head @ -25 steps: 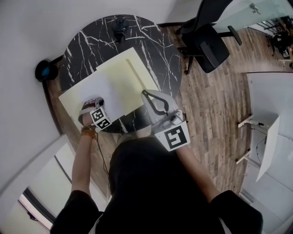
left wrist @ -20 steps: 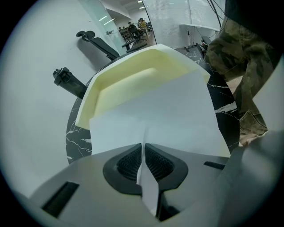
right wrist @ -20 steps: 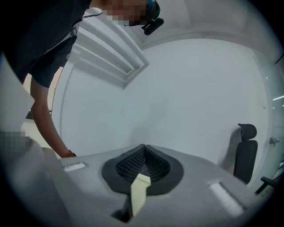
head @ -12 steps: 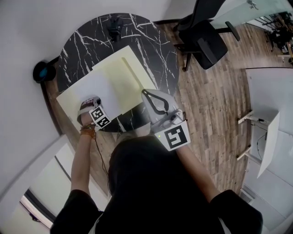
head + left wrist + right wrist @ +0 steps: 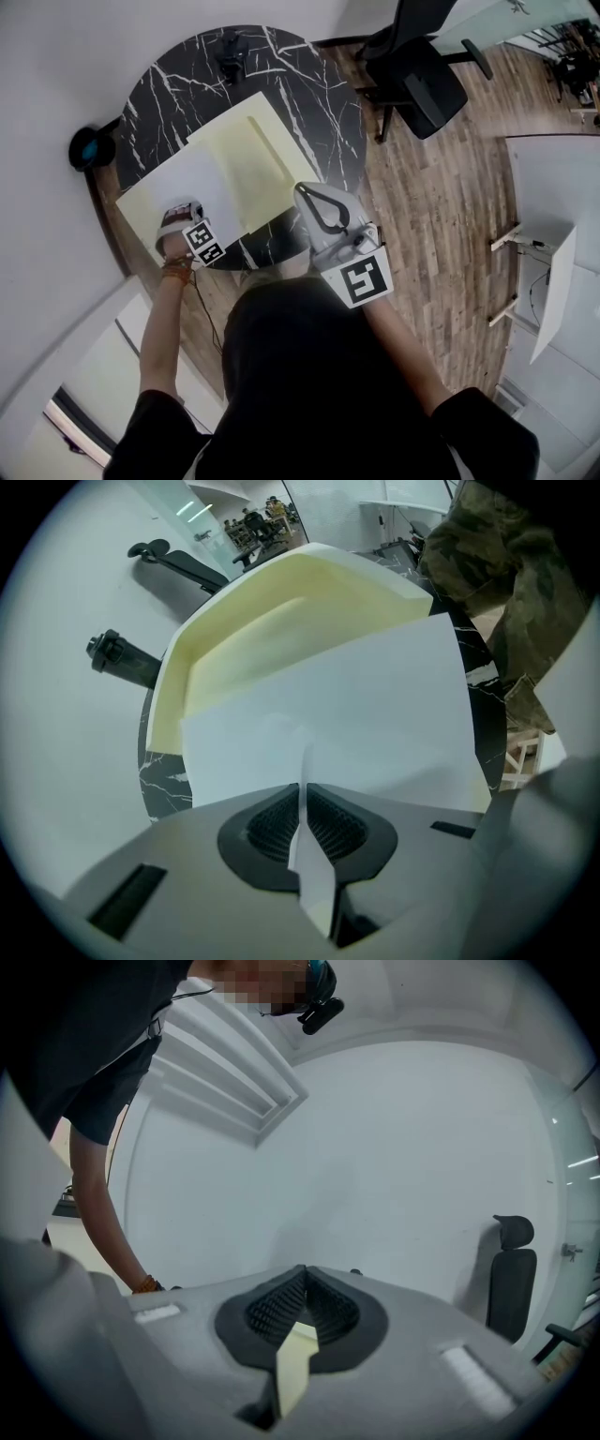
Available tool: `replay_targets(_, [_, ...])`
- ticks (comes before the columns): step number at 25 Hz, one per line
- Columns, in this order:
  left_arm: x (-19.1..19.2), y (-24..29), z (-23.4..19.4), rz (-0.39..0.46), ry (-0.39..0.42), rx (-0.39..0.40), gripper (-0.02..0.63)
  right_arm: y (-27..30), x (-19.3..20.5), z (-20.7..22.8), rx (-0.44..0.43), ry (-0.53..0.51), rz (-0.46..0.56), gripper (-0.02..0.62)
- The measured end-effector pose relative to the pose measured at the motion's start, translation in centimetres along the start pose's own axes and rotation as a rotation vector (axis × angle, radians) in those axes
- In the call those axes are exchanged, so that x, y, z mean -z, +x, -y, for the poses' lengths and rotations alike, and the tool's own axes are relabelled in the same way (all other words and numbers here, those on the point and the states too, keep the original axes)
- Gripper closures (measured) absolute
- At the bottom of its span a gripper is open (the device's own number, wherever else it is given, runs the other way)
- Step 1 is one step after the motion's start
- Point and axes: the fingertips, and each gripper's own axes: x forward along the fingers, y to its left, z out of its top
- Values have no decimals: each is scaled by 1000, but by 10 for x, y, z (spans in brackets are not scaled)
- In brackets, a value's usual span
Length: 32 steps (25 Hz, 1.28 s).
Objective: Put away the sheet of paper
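Now: left tongs point(image 5: 302, 794) pinch sheet point(image 5: 202, 183) at near edge; sheet lies over folder point(image 5: 253, 155) left half, 7 o'clock side of table point(image 5: 187, 84). Right tongs point(image 5: 302, 1279) clamp folder edge. Slide sheet flat toward 1 o'clock, cover held clear.

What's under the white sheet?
The open pale yellow folder, showing past its edges, on the black marble table. Anything in the folder beneath the white sheet is covered.

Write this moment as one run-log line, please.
left gripper: shut on sheet | right gripper: shut on folder edge | sheet overlaps folder on table
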Motion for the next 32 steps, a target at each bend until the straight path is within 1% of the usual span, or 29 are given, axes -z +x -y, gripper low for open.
replay_targets(3, [-9, 3, -3, -13, 23, 0, 567, -3, 2, 3, 9, 0, -10, 595])
replay_targets(6, [-13, 9, -4, -18, 15, 21, 566, -4, 1, 5, 17, -7, -5, 595])
replay_targets(8, [-16, 10, -3, -10, -18, 44, 566, -7, 3, 6, 21, -3, -14, 595])
replay_targets(12, [-19, 9, -1, 20, -137, 103, 568, -11, 5, 8, 33, 10, -15, 595])
replay_targets(14, [-20, 7, 0, 24, -169, 116, 567, -12, 6, 7, 32, 8, -15, 595])
replay_targets(17, [-24, 6, 0, 17, -194, 122, 568, -11, 5, 7, 25, 1, -4, 595])
replay_targets(22, [-27, 10, 4, 7, -238, 162, 568, -10, 7, 5, 13, 0, -13, 595])
replay_targets(27, [-36, 6, 5, 30, -272, 201, 569, -13, 10, 8, 20, 8, -17, 595])
replay_targets(32, [-37, -4, 5, 44, -303, 221, 572, -17, 11, 10, 23, 14, -19, 595])
